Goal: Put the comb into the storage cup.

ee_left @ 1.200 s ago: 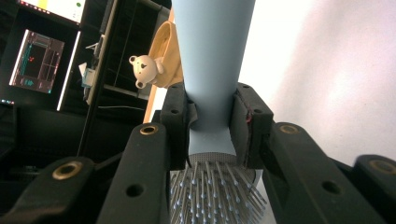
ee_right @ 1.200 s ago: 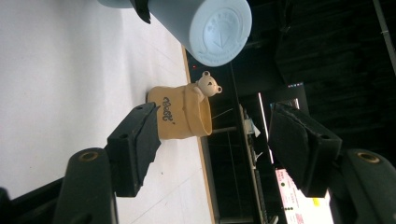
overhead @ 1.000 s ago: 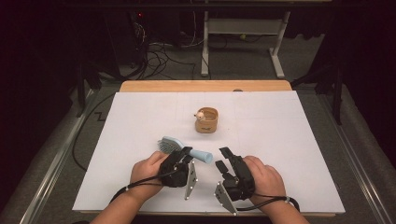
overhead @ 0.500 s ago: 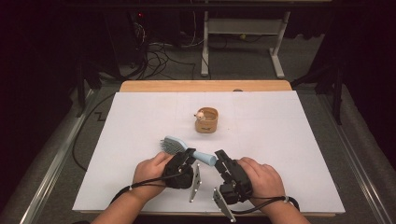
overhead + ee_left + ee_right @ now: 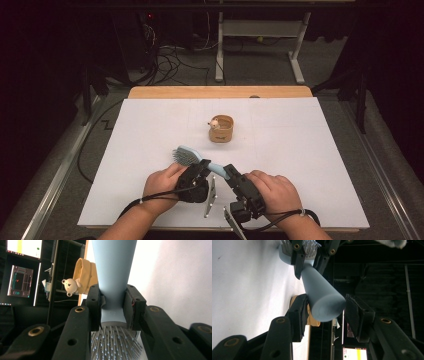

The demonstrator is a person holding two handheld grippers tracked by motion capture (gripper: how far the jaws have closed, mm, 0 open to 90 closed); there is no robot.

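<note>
Big white surface (image 5: 300, 165), wide and bare across the right half and the far left of the high view. Plenty of open room there. Wooden edge (image 5: 220, 92) along the top side, near edge low in the frame under the two hands. Dark room beyond, at the top: grey floor (image 5: 260, 70), black cables (image 5: 170, 60) upper left, white desk legs (image 5: 297, 55) upper middle. Lit screens (image 5: 23, 265) in the upper left of the left gripper view.

Near the middle of the surface, a small tan cup (image 5: 221, 128) with a tiny white bear (image 5: 70, 285) on its rim. Well apart from the hands, open white all around.

Lower middle, a light blue hairbrush (image 5: 192, 159), head with bristles to the upper left, handle slanting to the lower right.

Left claw (image 5: 200, 170) shut tight on the brush neck, pads pressing both sides just by the bristles. Right claw (image 5: 231, 172) at the handle's round end, jaws just closing in; one pad (image 5: 299, 311) against the handle, the other pad (image 5: 357, 315) a small gap away. Not yet a full grip.
</note>
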